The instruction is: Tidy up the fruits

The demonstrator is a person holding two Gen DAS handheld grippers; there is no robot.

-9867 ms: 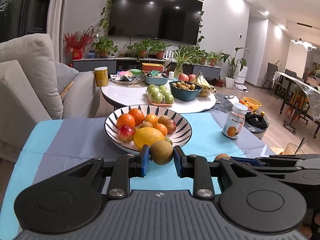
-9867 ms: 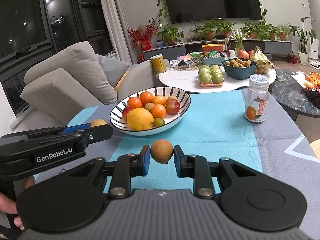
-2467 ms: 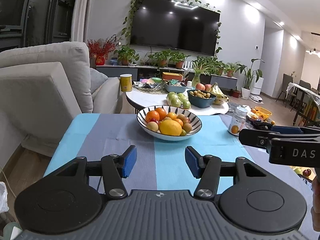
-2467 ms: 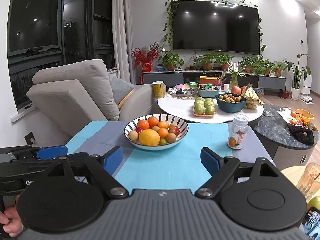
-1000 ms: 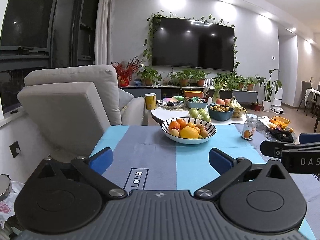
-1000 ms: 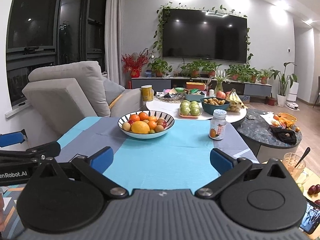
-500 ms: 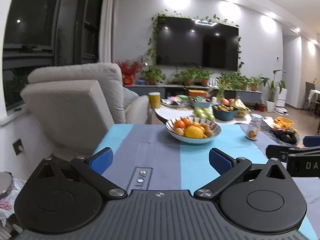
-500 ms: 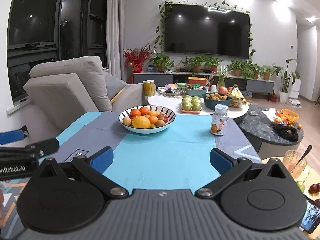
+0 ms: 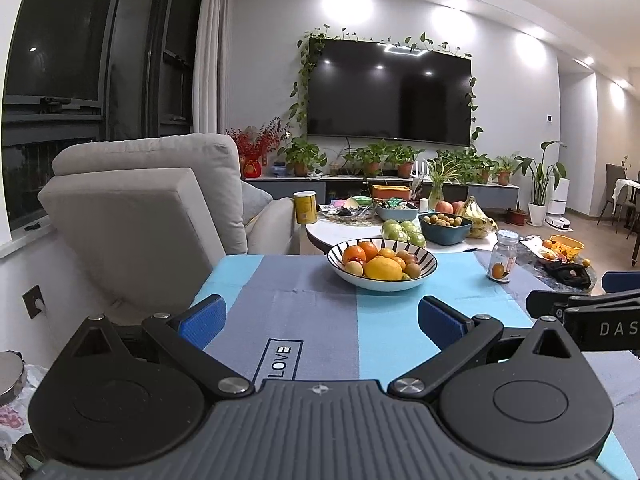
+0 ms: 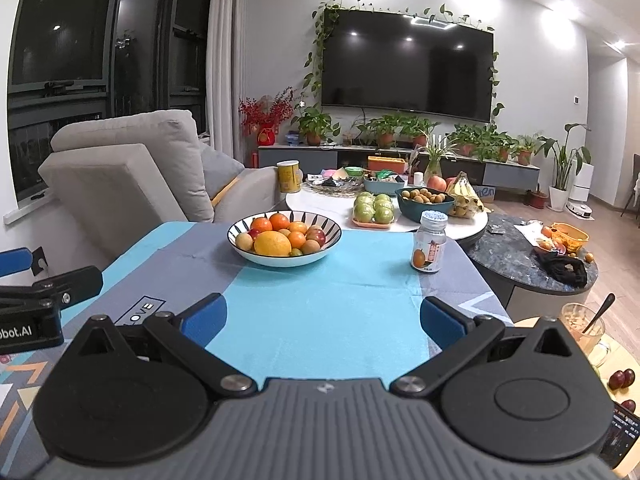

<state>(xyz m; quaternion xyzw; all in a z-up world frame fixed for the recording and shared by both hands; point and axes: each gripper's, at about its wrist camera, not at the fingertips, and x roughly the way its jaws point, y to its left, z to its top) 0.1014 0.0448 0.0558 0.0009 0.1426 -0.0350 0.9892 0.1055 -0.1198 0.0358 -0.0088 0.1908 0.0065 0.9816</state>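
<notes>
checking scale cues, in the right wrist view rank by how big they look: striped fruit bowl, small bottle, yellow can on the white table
1. Striped fruit bowl, clearly largest.
2. and 3. Small bottle and yellow can look alike in size; the can stands farther back, so no ranking between them.

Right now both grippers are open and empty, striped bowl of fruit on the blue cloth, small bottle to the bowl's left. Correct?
Nearly. The small bottle stands to the right of the striped bowl, as the right wrist view shows. The left gripper and right gripper are open and empty.
</notes>
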